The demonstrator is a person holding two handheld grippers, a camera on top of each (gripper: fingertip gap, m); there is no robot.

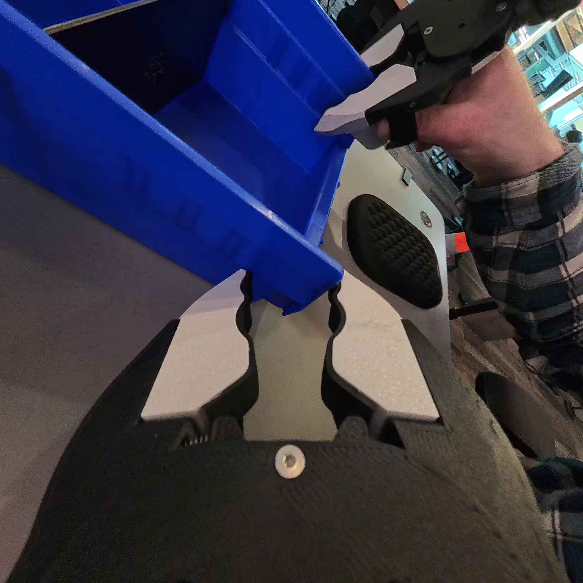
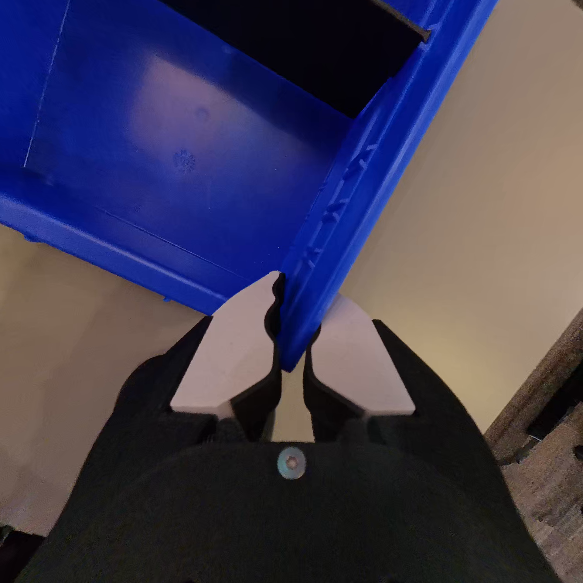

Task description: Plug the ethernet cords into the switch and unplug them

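Note:
A blue plastic bin [image 1: 195, 151] stands on the pale table [image 1: 79, 284]. What I see of its inside is bare, and no switch or plug shows in either view. A thin grey strand [image 1: 94, 19] crosses its far end. My left gripper [image 1: 290, 284] is open, with the bin's near corner between its fingers; I see no firm press there. My right gripper [image 2: 299, 303] is shut on the bin's side rim [image 2: 340, 220]. It also shows in the left wrist view [image 1: 347, 126], held by a hand at the bin's far rim.
A black dimpled pad [image 1: 394, 252] lies on the table to the right of the bin. A person's hand [image 1: 479, 126] and plaid sleeve [image 1: 523, 239] are at the right. The table edge [image 2: 504, 410] runs to the right of my right gripper, with the floor beyond it. There is about 20 cm between the tips of the two grippers.

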